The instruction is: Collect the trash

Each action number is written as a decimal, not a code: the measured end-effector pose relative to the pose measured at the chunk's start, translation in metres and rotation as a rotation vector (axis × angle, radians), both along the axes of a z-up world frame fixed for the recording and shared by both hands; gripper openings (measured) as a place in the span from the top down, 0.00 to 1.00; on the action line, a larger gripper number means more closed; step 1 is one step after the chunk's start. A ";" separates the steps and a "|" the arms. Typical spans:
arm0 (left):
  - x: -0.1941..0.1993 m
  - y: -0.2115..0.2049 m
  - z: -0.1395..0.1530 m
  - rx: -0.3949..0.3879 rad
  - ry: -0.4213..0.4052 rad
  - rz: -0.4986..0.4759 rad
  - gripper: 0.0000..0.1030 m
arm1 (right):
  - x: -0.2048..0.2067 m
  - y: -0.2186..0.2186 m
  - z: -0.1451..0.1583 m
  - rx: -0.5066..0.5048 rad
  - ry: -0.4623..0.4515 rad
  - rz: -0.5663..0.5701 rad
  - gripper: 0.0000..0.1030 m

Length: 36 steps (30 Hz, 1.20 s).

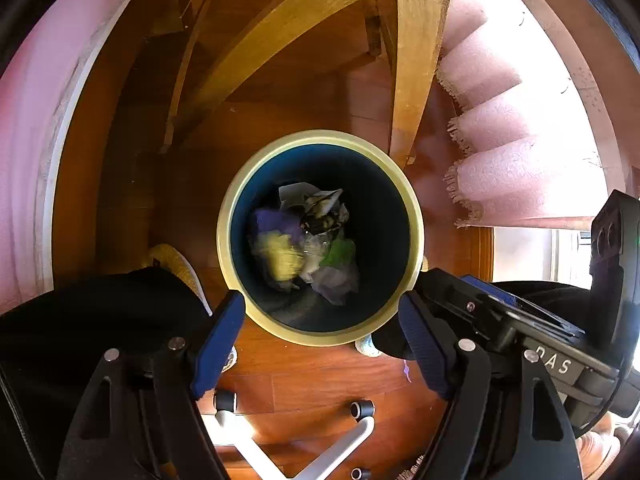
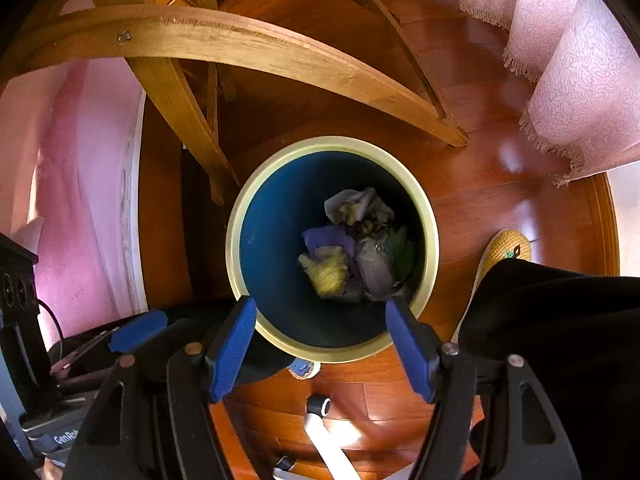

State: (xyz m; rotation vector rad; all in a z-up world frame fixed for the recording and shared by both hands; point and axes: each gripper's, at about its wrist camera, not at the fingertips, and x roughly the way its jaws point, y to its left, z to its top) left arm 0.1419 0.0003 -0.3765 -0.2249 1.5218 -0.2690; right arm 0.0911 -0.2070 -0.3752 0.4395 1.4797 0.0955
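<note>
A round bin with a cream rim [image 1: 320,136] and dark blue inside stands on the wooden floor, seen from above in both wrist views [image 2: 332,142]. Crumpled trash [image 1: 306,240] lies at its bottom: white, purple, yellow and green pieces [image 2: 352,248]. My left gripper [image 1: 322,332] is open and empty, above the bin's near rim. My right gripper [image 2: 320,328] is open and empty, also above the near rim. The right gripper's body shows at the right of the left wrist view [image 1: 520,320]; the left gripper's blue pad shows in the right wrist view [image 2: 138,330].
A wooden chair frame [image 1: 416,60] stands just behind the bin [image 2: 240,48]. Pink fringed curtains [image 1: 512,168] hang at the right. A yellow slipper [image 2: 504,252] and black trousers [image 2: 560,320] are beside the bin. A white wheeled base [image 1: 300,440] is on the floor below.
</note>
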 end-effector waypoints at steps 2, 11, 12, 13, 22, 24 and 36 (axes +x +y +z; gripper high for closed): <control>0.000 0.001 0.001 0.006 -0.005 0.000 0.25 | -0.001 0.001 0.000 -0.005 0.005 0.007 0.34; -0.002 -0.003 0.002 0.030 -0.005 -0.011 0.24 | -0.004 -0.002 -0.003 -0.022 0.026 -0.005 0.34; -0.002 -0.003 0.001 0.033 -0.004 -0.012 0.24 | -0.005 -0.002 -0.003 -0.024 0.028 -0.006 0.34; -0.002 -0.003 0.001 0.035 -0.004 -0.013 0.24 | -0.005 -0.002 -0.004 -0.025 0.031 -0.006 0.34; -0.006 -0.004 0.005 0.029 -0.020 -0.027 0.24 | -0.008 0.003 -0.002 -0.053 0.032 0.004 0.34; -0.006 -0.004 0.006 0.029 -0.019 -0.028 0.24 | -0.009 0.003 -0.001 -0.059 0.030 0.005 0.34; -0.012 -0.002 0.012 0.014 -0.018 -0.031 0.24 | -0.017 0.001 0.008 -0.074 0.018 0.005 0.34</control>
